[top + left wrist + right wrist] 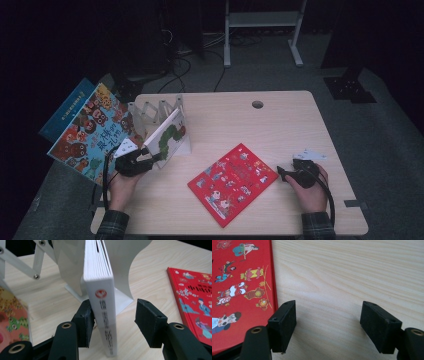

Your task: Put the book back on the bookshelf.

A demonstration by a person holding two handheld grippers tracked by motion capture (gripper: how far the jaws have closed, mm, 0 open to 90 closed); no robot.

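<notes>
A white board book (170, 136) with a caterpillar on its cover stands leaning in a white accordion book rack (150, 111) at the table's left. My left gripper (152, 159) reaches its near end. In the left gripper view its jaws (116, 315) straddle the book's spine (103, 302). The left pad lies against the spine and the right pad stands well apart, so this gripper is open. A red picture book (232, 182) lies flat in the middle of the table. My right gripper (281, 175) rests just right of it, open (328, 315) over bare wood beside the red book (242, 290).
A large colourful picture book (90, 132) and a blue one (65, 110) lean out past the table's left edge. A white curved bookend (120, 265) stands behind the white book. The light wooden table (280, 125) has a cable hole (257, 104) at the back.
</notes>
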